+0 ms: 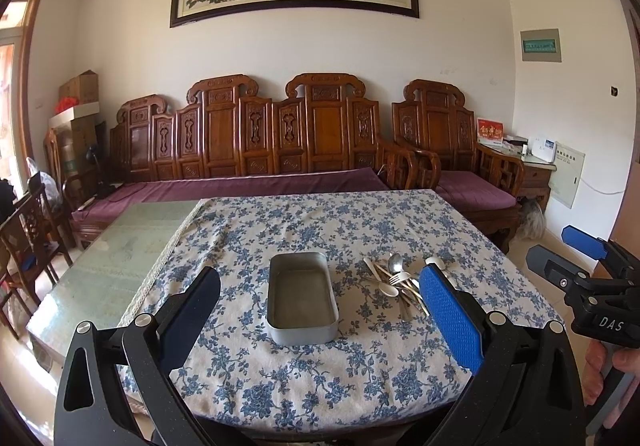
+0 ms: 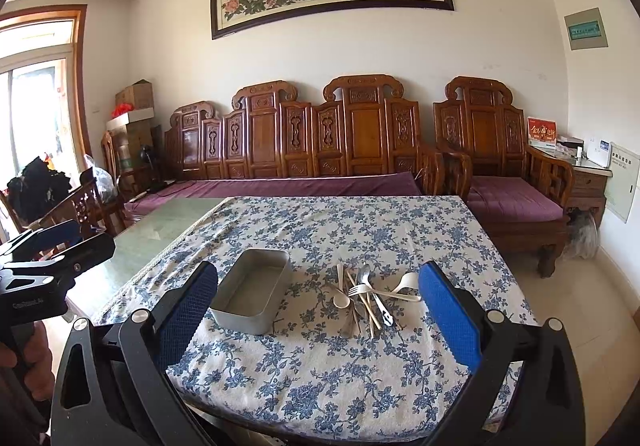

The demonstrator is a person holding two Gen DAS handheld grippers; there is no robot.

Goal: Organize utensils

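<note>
An empty grey metal tin (image 1: 302, 300) (image 2: 253, 290) sits on the blue-flowered tablecloth (image 1: 320, 230) (image 2: 360, 230). Right of it lies a heap of utensils (image 1: 394, 280) (image 2: 366, 298): white plastic spoons, a white fork, metal spoons and chopsticks. My left gripper (image 1: 320, 310) hovers open above the table's near edge, with the tin between its fingers in the view. My right gripper (image 2: 318, 312) is open too, held near the front edge and facing the heap. Each gripper appears at the side of the other's view: the right one (image 1: 576, 258), the left one (image 2: 60, 242), both held by a hand.
A glass-topped part of the table (image 1: 120, 246) lies bare to the left of the cloth. A carved wooden sofa (image 1: 260, 141) with purple cushions stands behind the table, an armchair (image 2: 504, 165) at its right. Wooden chairs (image 1: 28, 230) stand at the left.
</note>
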